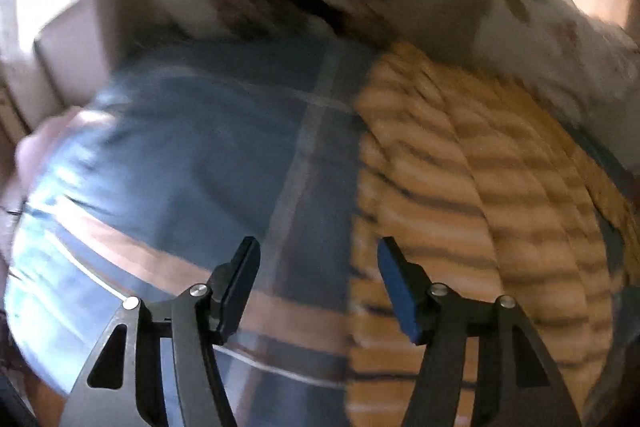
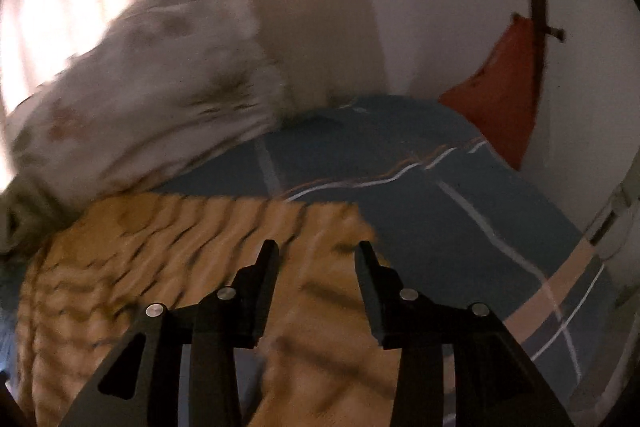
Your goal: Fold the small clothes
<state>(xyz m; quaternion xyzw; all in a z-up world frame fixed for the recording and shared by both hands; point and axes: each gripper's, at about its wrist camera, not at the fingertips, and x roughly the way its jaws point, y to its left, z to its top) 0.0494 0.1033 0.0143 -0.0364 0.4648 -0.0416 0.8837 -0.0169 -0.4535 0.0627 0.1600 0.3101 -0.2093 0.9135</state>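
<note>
A: One garment concerns us: the orange striped garment [image 1: 472, 187], spread on the blue plaid bedsheet [image 1: 192, 155]. It lies ahead and to the right of the left gripper [image 1: 318, 259], and directly beneath and ahead of the right gripper [image 2: 316, 259].

B: Gripper condition?

A: Both sets of jaws stand apart; nothing is between the pads. The views are blurred.

B: Handling properties?

A: We judge it light, soft and limp, with a ribbed or rippled knit surface. It will drape, not hold shape. We recommend pinching a single layer at an edge or corner. The floral pillow [image 2: 132, 83] sits beyond it, left of the right gripper.
</note>
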